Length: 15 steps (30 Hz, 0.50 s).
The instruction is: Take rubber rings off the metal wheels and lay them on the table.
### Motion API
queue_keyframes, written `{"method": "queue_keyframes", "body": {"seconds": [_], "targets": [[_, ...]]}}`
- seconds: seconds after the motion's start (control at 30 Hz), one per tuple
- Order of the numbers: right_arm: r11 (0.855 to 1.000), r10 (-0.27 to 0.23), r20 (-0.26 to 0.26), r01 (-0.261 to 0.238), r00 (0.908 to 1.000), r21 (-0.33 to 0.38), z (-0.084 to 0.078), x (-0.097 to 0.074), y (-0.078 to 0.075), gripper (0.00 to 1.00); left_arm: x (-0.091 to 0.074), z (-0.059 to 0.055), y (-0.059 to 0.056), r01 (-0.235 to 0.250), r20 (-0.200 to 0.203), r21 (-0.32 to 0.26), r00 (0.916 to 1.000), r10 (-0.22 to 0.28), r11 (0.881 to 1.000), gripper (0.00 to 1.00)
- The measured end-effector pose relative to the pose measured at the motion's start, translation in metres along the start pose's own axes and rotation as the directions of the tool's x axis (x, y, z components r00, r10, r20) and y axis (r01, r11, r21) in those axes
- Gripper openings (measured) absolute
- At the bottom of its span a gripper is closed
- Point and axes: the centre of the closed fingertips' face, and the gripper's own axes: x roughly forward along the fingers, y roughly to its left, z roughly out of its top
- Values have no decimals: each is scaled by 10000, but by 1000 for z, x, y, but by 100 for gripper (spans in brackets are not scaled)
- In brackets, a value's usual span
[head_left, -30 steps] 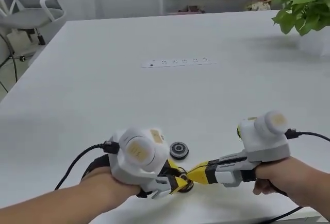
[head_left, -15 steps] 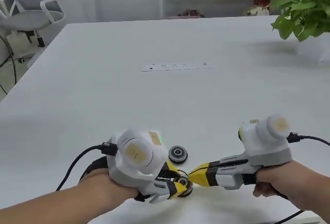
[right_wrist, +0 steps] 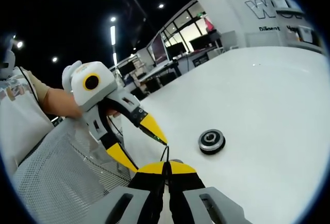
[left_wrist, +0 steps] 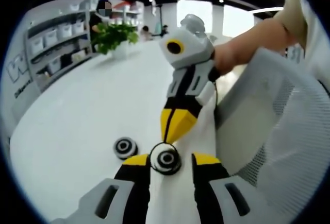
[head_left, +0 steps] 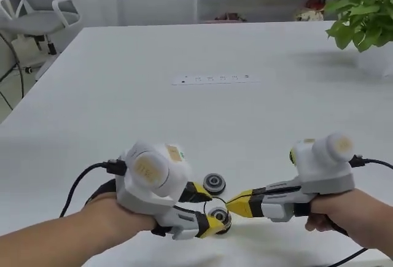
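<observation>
L gripper [head_left: 212, 207] jaws spread either side of a metal wheel [head_left: 218, 216] near the table [head_left: 184, 119] edge. R gripper [head_left: 230, 205] jaws pressed together, pinching the thin rubber ring [right_wrist: 164, 154] at that wheel. 2nd wheel [head_left: 214, 182] lies just beyond, on the table.

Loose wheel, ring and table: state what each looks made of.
Loose wheel: the pale grey hub with bright glints is likely metal. The dull black band around it looks like rubber.
Ring: a thin black loop pinched in the right gripper, probably rubber, though too fine to be sure.
Table: smooth white with a faint sheen, so laminate or paint. I cannot tell which.
</observation>
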Motion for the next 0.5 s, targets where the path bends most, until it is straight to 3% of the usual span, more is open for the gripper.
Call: {"method": "queue_keyframes", "body": {"seconds": [0.5], "targets": [[9994, 66, 214, -58, 9997, -346, 27, 2, 2, 0, -37, -2, 12, -404, 263, -490, 9988, 417, 9980, 52]]}}
